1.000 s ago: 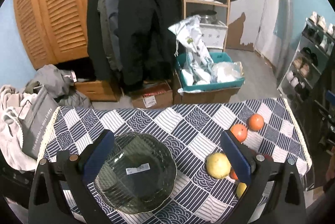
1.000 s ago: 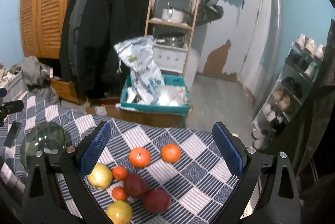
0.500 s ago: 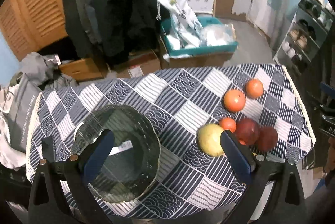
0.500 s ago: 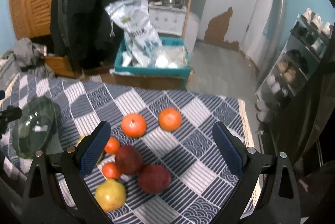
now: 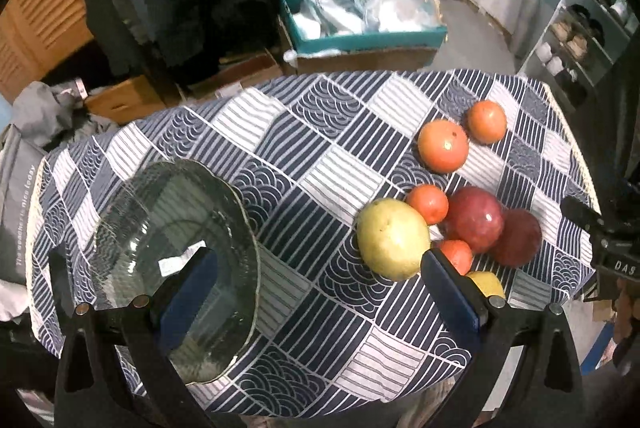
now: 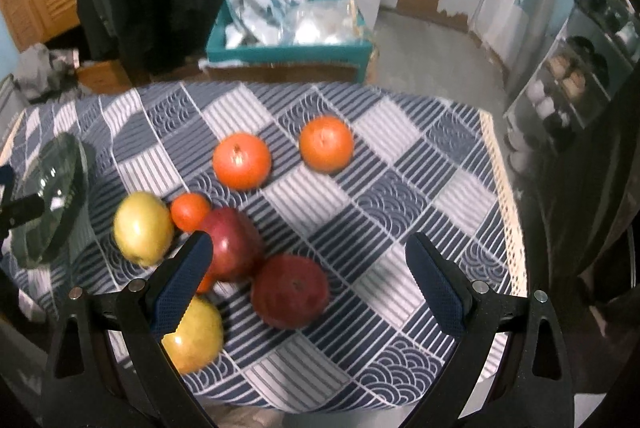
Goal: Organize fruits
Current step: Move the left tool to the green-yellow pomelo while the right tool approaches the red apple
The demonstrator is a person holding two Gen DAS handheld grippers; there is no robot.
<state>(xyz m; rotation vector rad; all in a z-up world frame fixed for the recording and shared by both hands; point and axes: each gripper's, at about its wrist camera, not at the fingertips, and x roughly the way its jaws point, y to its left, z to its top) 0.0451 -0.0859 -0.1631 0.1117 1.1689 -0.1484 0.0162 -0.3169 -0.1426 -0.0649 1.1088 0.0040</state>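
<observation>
Counter (image 5: 320,132): covered by a navy-and-white patchwork-patterned cloth, with a cream fringe along its right edge.

Clear ribbed glass bowl (image 5: 176,248): rests on the left part of the counter, empty but for a white label on its base; also seen at the far left edge from the right wrist (image 6: 48,200).

Fruit, all on the right part of the counter, well apart from the bowl:
- Two large round oranges (image 6: 242,160) and (image 6: 326,144), side by side toward the far edge, separate from the cluster.
- Yellow-green pear-like fruit (image 6: 142,228), at the cluster's left, beside a small tangerine (image 6: 190,212).
- Two dark red apples (image 6: 234,244) and (image 6: 290,292), touching each other at the cluster's centre.
- A second small tangerine (image 5: 456,256), partly hidden behind a finger.
- A second yellow fruit (image 6: 194,336), nearest the camera, partly hidden.

Left gripper (image 5: 320,298): black frame, blue-padded fingers spread wide and holding nothing; the left finger overlaps the bowl in view, the right sits before the fruit cluster.

Right gripper (image 6: 310,282): fingers spread wide and holding nothing, above the near red apple.

Background: teal plastic crate (image 6: 288,48) holding white bags on the floor beyond the counter.
</observation>
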